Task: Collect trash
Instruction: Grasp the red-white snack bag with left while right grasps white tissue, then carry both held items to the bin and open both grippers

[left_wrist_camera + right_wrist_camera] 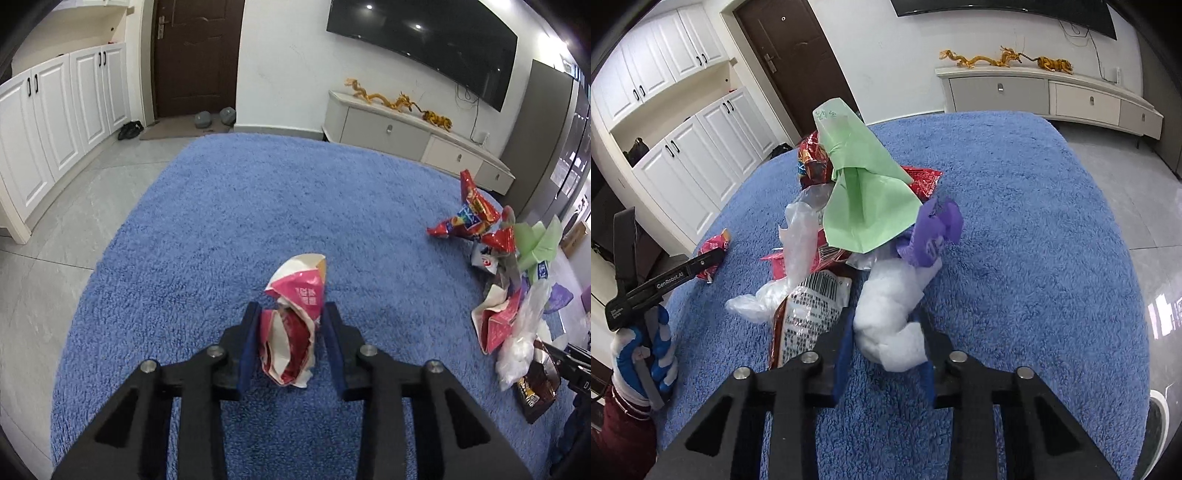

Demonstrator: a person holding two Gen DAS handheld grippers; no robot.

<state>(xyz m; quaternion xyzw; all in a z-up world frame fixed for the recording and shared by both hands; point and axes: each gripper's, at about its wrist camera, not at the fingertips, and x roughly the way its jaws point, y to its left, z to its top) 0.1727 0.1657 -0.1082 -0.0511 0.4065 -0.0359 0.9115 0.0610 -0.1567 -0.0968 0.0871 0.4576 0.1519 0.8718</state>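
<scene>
My left gripper (290, 314) is closed on a crumpled pink and white wrapper (293, 314), which stands between its blue pads on the blue rug (221, 229). My right gripper (886, 321) is closed on a white tissue wad (892, 314) at the near edge of a trash pile. The pile holds a green folded paper (866, 184), a purple wrapper (932, 232), a clear plastic bag (799, 243), a barcode snack bag (809, 314) and red snack bags (812, 158). The same pile shows at the right of the left wrist view (506, 280). The left gripper also shows in the right wrist view (709, 264).
The rug covers a round raised surface; grey tile floor (48, 258) lies around it. White cabinets (55, 122) stand at the left, a brown door (195, 55) at the back, and a low TV cabinet (406, 136) with golden figurines under a wall TV (424, 44).
</scene>
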